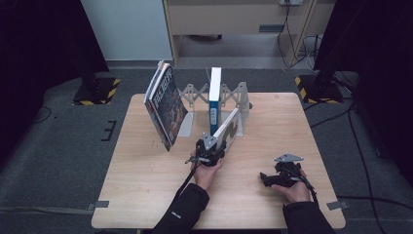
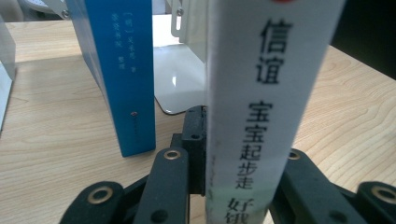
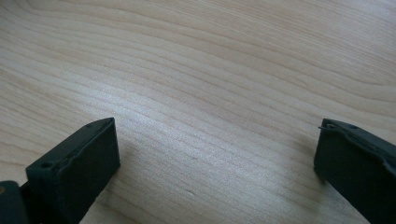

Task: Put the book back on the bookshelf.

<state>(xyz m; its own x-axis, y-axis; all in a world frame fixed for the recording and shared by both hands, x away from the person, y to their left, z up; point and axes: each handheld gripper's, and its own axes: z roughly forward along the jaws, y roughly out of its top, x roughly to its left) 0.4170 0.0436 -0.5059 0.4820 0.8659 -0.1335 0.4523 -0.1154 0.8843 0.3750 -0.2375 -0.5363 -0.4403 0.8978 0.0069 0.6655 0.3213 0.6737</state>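
My left gripper [image 1: 210, 147] is shut on the near end of a thin white book [image 1: 229, 127], which tilts up and away toward the rack. In the left gripper view the white spine [image 2: 261, 93], printed with black characters, stands between the black jaws of that gripper [image 2: 229, 186]. Just left of it a blue book [image 1: 214, 105] stands upright [image 2: 126, 70] on the bookend's metal base [image 2: 180, 84]. My right gripper [image 1: 267, 179] rests low on the table at the near right, open and pointing left, with bare wood between its fingertips [image 3: 215, 158].
A large dark-covered book [image 1: 165, 105] leans at the rack's left end. The folding metal rack [image 1: 234, 93] stands at the far middle of the wooden table [image 1: 146, 185]. Black stands and cables are on the floor around the table.
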